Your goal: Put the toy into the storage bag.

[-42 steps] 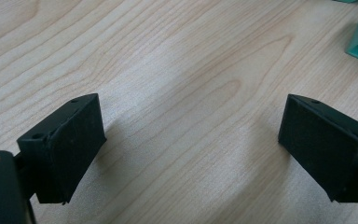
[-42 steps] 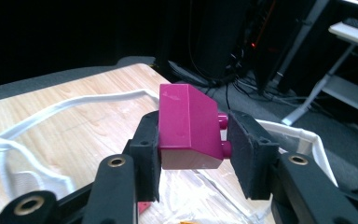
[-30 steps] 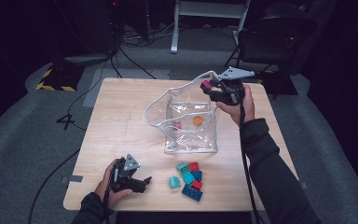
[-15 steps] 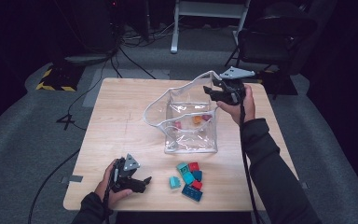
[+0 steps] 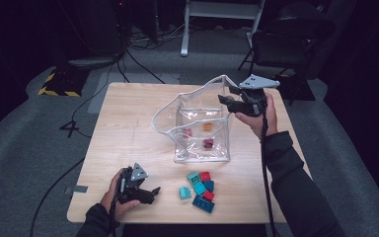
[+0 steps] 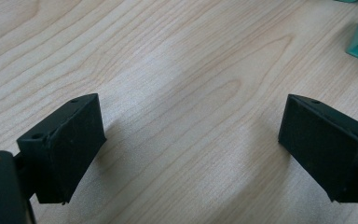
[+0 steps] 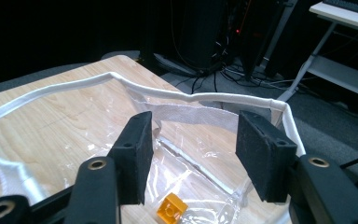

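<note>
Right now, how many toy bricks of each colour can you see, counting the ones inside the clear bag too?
Teal bricks: 3, on the table
Red bricks: 4, two on the table, two in the clear bag, one of them looking pinkish
Blue bricks: 2, on the table
Orange brick: 1, in the bag
Total: 10

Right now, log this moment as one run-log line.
right gripper: jaws just been opening, nothing between them, over clear bag | left gripper: open, over bare table | loose bricks: in front of bag
</note>
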`<control>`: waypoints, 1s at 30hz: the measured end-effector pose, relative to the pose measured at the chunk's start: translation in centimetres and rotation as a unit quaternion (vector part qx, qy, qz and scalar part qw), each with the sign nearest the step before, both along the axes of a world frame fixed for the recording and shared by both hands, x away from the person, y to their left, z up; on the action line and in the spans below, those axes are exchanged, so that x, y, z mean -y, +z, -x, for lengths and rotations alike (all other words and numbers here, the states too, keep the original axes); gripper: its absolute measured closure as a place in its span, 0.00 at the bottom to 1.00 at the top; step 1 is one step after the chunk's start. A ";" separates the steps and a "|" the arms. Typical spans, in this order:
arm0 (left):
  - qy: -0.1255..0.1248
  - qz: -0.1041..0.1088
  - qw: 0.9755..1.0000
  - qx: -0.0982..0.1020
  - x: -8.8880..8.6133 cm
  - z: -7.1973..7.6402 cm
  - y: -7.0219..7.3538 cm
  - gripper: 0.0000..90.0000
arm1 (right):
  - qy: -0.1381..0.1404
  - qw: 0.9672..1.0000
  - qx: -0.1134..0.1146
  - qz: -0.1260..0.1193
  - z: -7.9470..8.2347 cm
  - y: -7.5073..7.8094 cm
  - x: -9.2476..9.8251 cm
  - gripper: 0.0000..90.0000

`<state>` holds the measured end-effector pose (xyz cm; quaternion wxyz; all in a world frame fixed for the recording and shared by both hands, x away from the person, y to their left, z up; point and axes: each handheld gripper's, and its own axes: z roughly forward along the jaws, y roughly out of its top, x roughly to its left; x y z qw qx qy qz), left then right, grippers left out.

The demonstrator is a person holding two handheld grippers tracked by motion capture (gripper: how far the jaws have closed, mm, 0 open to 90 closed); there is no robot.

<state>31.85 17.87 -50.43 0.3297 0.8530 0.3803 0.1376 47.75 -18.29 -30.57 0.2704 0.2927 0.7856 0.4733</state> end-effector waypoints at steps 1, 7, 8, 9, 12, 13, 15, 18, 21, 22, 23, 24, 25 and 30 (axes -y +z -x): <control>-0.001 -0.001 1.000 0.001 0.0 0.0 0.0 0.08 | 0.002 1.000 0.001 0.000 0.2 0.0 0.1 0.51; 0.001 0.001 1.000 0.000 0.0 0.0 0.0 0.08 | 0.019 1.000 0.010 -0.004 2.2 0.3 1.1 0.51; 0.001 0.000 1.000 0.001 0.0 0.0 0.0 0.08 | 0.024 1.000 0.008 -0.006 2.5 0.3 1.3 0.51; 0.001 0.000 1.000 0.001 0.0 0.0 0.0 0.08 | 0.028 1.000 0.007 -0.005 2.8 0.3 1.4 0.51; 0.001 0.001 1.000 0.001 0.0 0.0 0.0 0.08 | 0.037 0.999 0.010 0.001 3.8 -0.1 1.7 0.50; 0.001 0.000 1.000 0.001 0.0 0.0 0.0 0.08 | 0.040 0.999 0.009 0.000 4.1 -0.2 1.8 0.50; 0.001 0.000 1.000 0.001 0.0 0.0 0.0 0.08 | 0.047 0.999 0.009 0.004 4.8 -0.6 1.9 0.50; 0.001 0.001 1.000 0.001 0.0 0.0 0.0 0.08 | 0.061 0.998 0.008 0.009 5.7 -1.2 2.0 0.50; 0.001 0.000 1.000 0.001 0.0 0.0 0.0 0.08 | 0.071 0.997 0.009 0.015 6.7 -2.0 2.1 0.49; 0.001 0.001 1.000 0.001 0.0 0.0 0.0 0.08 | 0.077 0.997 0.007 0.016 7.0 -2.2 2.1 0.49; 0.000 0.001 1.000 0.000 0.0 0.0 0.0 0.08 | 0.081 0.997 0.006 0.017 7.3 -2.5 2.1 0.49; 0.001 0.001 1.000 0.001 0.0 0.0 0.0 0.08 | 0.084 0.996 0.005 0.018 7.6 -2.9 2.1 0.49; 0.001 0.000 1.000 0.001 0.0 0.0 0.0 0.08 | 0.088 0.996 0.004 0.019 7.9 -3.2 2.1 0.49; 0.001 0.000 1.000 0.001 0.0 0.0 0.0 0.08 | 0.100 0.994 -0.011 0.033 8.9 -5.4 2.1 0.49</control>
